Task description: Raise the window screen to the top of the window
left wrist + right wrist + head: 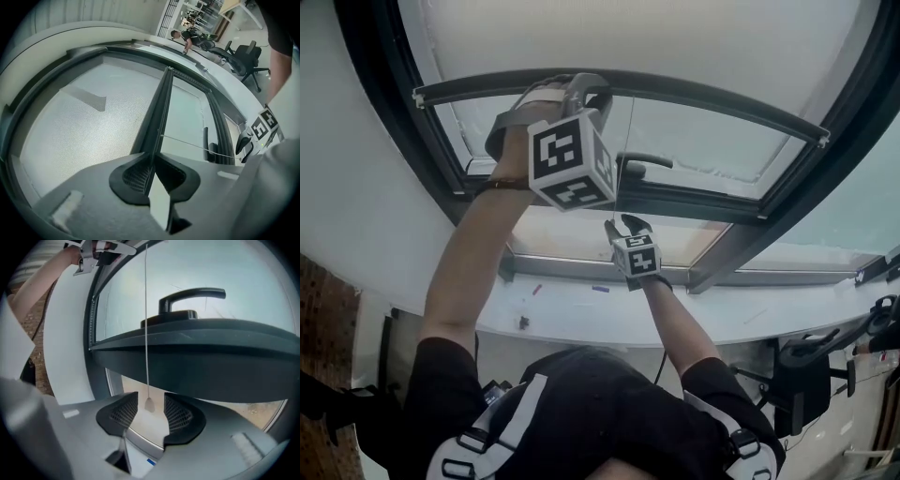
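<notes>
The screen's dark bottom bar (703, 98) crosses the upper window, with the pale mesh (628, 37) above it. My left gripper (581, 87) is raised to that bar and shut on it. In the left gripper view the bar (161, 103) runs straight into the closed jaws of the left gripper (153, 161), and the mesh (84, 126) lies to its left. A thin pull cord (630, 141) hangs from the bar. Lower down, my right gripper (623, 223) stands open. In the right gripper view the cord's small end knob (149, 405) hangs between the spread pads of the right gripper (150, 401), touching neither.
A dark window handle (187, 298) sits on the sash frame (197, 352) just above my right gripper. The white sill (581, 314) runs below the window. An office chair (802, 370) stands at the right, and more chairs (246, 61) and a person (187, 37) are far along the wall.
</notes>
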A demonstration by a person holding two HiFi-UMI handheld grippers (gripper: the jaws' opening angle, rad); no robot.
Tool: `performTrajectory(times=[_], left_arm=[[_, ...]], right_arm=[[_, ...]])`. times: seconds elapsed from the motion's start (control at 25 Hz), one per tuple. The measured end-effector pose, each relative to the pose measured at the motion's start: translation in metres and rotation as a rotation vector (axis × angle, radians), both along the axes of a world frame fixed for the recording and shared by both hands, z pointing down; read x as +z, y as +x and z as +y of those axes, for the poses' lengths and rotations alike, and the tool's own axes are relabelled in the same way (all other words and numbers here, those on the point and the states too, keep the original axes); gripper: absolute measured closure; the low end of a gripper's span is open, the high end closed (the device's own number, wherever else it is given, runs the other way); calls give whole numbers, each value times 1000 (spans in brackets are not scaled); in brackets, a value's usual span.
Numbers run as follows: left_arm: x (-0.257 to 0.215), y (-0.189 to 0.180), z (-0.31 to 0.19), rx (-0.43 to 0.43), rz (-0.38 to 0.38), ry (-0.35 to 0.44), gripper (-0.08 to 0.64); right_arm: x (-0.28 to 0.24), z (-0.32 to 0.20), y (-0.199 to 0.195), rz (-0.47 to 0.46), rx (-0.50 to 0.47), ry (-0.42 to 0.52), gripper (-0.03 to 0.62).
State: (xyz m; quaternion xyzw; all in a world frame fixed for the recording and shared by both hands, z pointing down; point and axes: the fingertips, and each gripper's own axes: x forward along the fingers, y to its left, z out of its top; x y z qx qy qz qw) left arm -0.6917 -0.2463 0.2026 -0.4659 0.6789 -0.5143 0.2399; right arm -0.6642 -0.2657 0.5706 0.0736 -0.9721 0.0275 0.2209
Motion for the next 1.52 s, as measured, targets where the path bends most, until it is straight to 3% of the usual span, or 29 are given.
performTrajectory(times=[0.16, 0.24, 0.44, 0.72, 0.84, 0.92, 0.96, 1.04, 1.12, 1.16, 1.24, 1.36, 1.52], left_arm=[[-7, 1, 1, 31, 25, 22, 520], [-8, 1, 0, 41, 26, 36, 520], [-10, -2, 0, 58, 44, 82, 514], [-45, -1, 4, 45, -86, 299, 495], [-64, 6, 20, 32, -113, 436, 494], [-64, 14, 40, 40, -35, 552, 494], [-57, 15, 48, 56, 55, 600, 494], [-32, 12, 50, 99, 315, 645, 494], [-3, 9, 43, 159, 581, 639, 494], [9, 9, 40, 189, 673, 635, 492], [28, 9, 41, 214, 743, 635, 493], [49, 7, 45, 209, 734, 635, 494], [61, 5, 42, 245, 798, 680, 494]], right_arm=[[8, -1, -11, -47, 15, -3, 444], [7, 6, -10, -44, 9, 0, 524], [0, 24, 7, -41, -39, 14, 526], [-29, 31, 39, -87, -46, 67, 526], [-51, 27, 44, -149, -35, 92, 526], [-69, 28, 47, -192, -38, 101, 528], [-76, 29, 47, -198, -46, 110, 528], [-84, 32, 45, -193, -65, 137, 528], [-86, 33, 43, -191, -75, 150, 528], [-88, 34, 41, -192, -78, 148, 528], [-93, 37, 39, -197, -82, 151, 528], [-110, 35, 34, -231, -82, 185, 528], [-147, 22, 23, -289, -72, 199, 528]])
